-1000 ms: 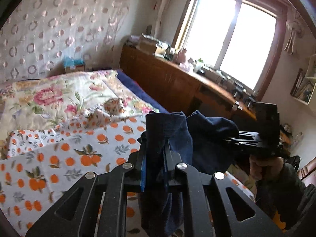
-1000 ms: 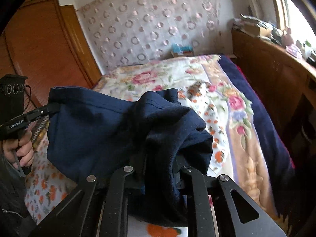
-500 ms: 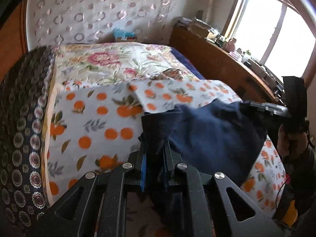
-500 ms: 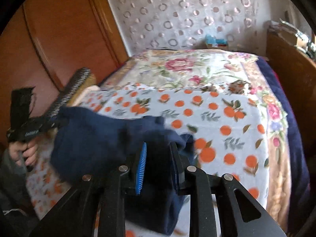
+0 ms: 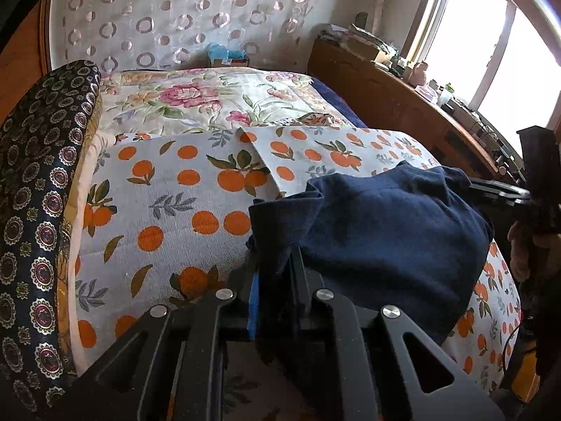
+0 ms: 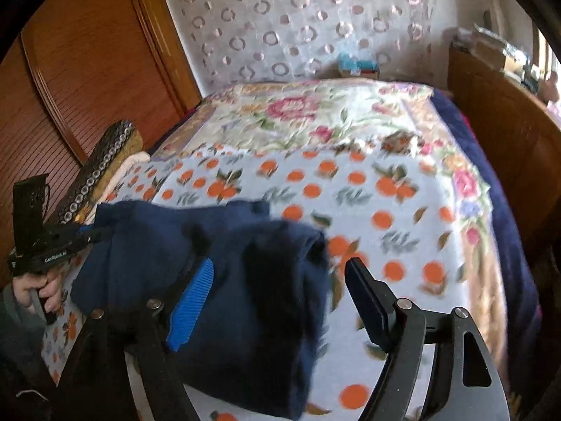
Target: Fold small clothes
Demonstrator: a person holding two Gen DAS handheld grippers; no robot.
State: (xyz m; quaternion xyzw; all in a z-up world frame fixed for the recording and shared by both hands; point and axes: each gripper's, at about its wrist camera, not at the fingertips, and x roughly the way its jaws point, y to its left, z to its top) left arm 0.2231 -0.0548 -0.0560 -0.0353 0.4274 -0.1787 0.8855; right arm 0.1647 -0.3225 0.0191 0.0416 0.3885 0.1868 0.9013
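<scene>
A dark navy garment [image 5: 385,238] lies bunched on the orange-print sheet [image 5: 168,193] at the near end of the bed. My left gripper [image 5: 275,280] is shut on its near-left edge. In the right wrist view the same garment [image 6: 228,280] lies folded over between the jaws of my right gripper [image 6: 280,284], which stand wide open; the blue-padded left finger [image 6: 193,301] touches the cloth and the right finger [image 6: 368,294] is clear of it. The left gripper [image 6: 87,235] shows at the far left, holding the garment's other edge.
A floral quilt [image 5: 196,101] covers the far half of the bed. A dark patterned pillow [image 5: 38,182] lies along the left side. A wooden cabinet [image 5: 385,98] with clutter runs along the right under the window. A wooden wardrobe [image 6: 77,80] stands to the left.
Both grippers lowered the garment from the air onto the sheet. My right gripper has opened and let go of its edge. The left gripper keeps its hold.
</scene>
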